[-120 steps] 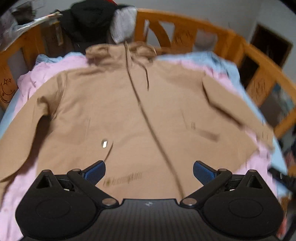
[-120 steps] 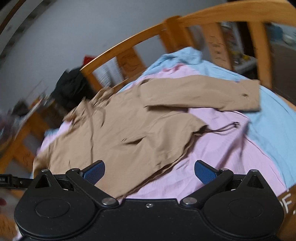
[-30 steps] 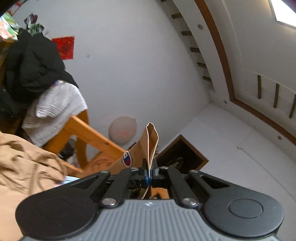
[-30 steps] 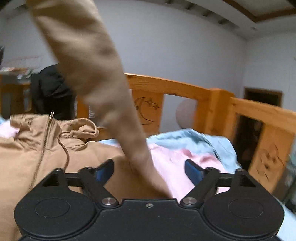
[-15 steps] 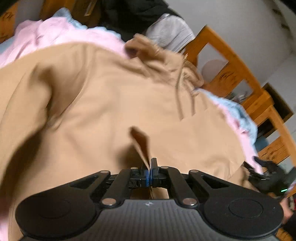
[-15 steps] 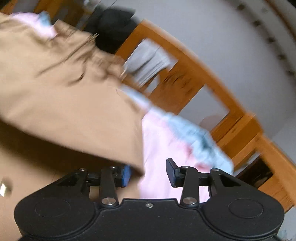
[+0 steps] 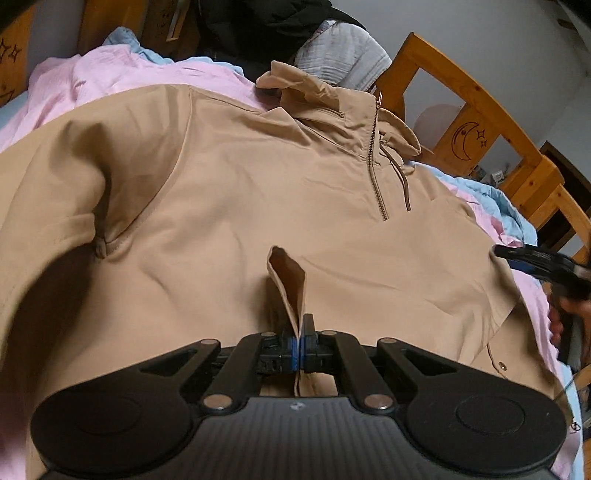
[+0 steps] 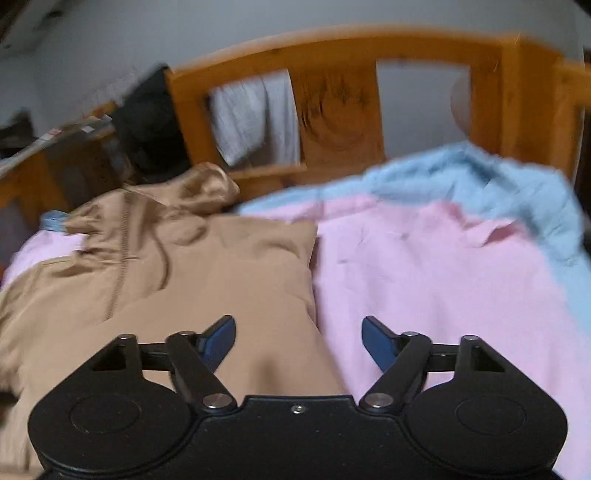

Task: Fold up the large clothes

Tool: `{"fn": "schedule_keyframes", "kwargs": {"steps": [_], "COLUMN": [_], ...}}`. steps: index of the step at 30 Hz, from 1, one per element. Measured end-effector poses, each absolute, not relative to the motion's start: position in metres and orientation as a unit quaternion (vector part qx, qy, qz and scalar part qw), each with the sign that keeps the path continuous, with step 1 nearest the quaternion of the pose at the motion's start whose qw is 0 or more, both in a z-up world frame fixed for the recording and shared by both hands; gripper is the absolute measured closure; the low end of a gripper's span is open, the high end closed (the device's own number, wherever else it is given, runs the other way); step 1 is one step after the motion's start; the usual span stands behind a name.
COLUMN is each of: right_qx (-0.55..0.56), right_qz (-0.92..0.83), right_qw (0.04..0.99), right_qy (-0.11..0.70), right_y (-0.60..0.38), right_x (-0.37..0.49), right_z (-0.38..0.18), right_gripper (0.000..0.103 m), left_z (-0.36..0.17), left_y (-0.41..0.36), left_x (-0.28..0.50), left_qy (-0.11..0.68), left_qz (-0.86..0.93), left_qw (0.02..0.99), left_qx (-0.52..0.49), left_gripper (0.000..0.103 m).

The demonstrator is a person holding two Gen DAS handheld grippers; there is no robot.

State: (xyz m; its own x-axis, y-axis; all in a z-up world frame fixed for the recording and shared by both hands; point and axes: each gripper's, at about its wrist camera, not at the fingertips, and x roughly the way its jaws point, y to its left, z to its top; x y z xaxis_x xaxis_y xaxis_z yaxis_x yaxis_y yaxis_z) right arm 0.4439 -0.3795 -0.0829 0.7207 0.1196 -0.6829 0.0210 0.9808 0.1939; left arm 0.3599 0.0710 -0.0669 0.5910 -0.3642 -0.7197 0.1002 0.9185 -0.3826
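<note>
- Here, nearest the left wrist camera, the left hand-held gripper [image 7: 300, 345] is seen with its jaws pressed together on a fold of tan cloth, the sleeve end [image 7: 290, 284] of the jacket [image 7: 229, 206], which stands up as a narrow open loop just above the blue pads.
- Beyond that pinch, the jacket is spread front-up on the bed, its zipper [image 7: 373, 162] closed and running up toward the collar, with a drawstring [image 7: 402, 184] lying just beside it.
- One sleeve is laid folded across the chest, reaching the pinched cloth.
- At the right edge of the same view, a hand holding the other tool is glimpsed over the jacket's side edge.
- In the blurred right wrist view, the right hand-held gripper [image 8: 298, 338] is shown with its jaws spread wide and nothing between them, hovering over the jacket's right edge where it meets the pink sheet [image 8: 424, 280].
- Under the jacket the pink sheet is spread, and a light blue blanket [image 8: 491, 177] is bunched past it.
- Farthest off, the wooden bed rail [image 8: 340, 110] is seen, with a grey cloth [image 8: 255, 114] and dark clothing [image 7: 266, 26] draped on it.
</note>
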Motion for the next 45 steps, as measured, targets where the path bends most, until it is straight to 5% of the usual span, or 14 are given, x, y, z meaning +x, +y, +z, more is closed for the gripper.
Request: {"fn": "schedule_keyframes", "kwargs": {"steps": [2,3,8,10,11,13,15,18,22,27,37,40,42,45], "right_qx": [0.100,0.094,0.020,0.029,0.034,0.010,-0.008,0.000,0.022,0.000,-0.012,-0.030,-0.033,-0.035], "right_qz": [0.007,0.000,-0.018,-0.033,-0.038,-0.029,-0.006,0.043,0.117,0.212,0.309,0.328,0.338,0.348], "right_qw": [0.913,0.913,0.920,0.924,0.926,0.937,0.947,0.956,0.956,0.947,0.915,0.908,0.904,0.901], "right_qy": [0.396,0.396,0.391,0.380,0.374,0.348,0.322,0.289,0.267,0.240,0.257,0.259,0.261,0.258], "right_y": [-0.373,-0.371,-0.359,-0.360,-0.359,-0.349,-0.336,-0.312,-0.267,-0.205,-0.147,-0.136,-0.130,-0.127], "right_x": [0.459,0.462,0.457,0.454,0.450,0.438,0.428,0.417,0.407,0.395,0.346,0.337,0.333,0.327], "right_z": [-0.090,-0.091,-0.113,-0.111,-0.108,-0.097,-0.087,-0.073,-0.059,-0.044,-0.042,-0.046,-0.048,-0.046], "right_gripper": [0.082,0.088,0.095,0.091,0.081,0.073,0.052,0.033,0.021,0.007,0.002,0.002,0.002,0.002], "left_z": [-0.064,-0.064,-0.075,-0.068,-0.064,-0.052,-0.042,-0.036,-0.034,-0.028,-0.053,-0.058,-0.059,-0.051], "left_y": [0.070,0.069,0.068,0.071,0.075,0.085,0.096,0.113,0.141,0.182,0.257,0.274,0.279,0.272], "left_x": [0.358,0.358,0.358,0.352,0.347,0.327,0.294,0.239,0.180,0.143,0.138,0.136,0.136,0.128], "left_qy": [0.429,0.429,0.414,0.402,0.394,0.366,0.325,0.283,0.268,0.217,0.209,0.206,0.213,0.203], "left_qz": [-0.130,-0.127,-0.126,-0.123,-0.116,-0.098,-0.053,0.012,0.127,0.281,0.441,0.458,0.473,0.472], "left_qw": [0.882,0.884,0.891,0.896,0.899,0.912,0.927,0.931,0.914,0.880,0.747,0.725,0.716,0.732], "left_qx": [-0.144,-0.137,-0.139,-0.146,-0.151,-0.157,-0.180,-0.230,-0.277,-0.315,-0.451,-0.472,-0.467,-0.447], "left_gripper": [0.103,0.103,0.102,0.100,0.091,0.063,0.021,0.017,0.016,0.001,0.004,0.030,0.063,0.089]}}
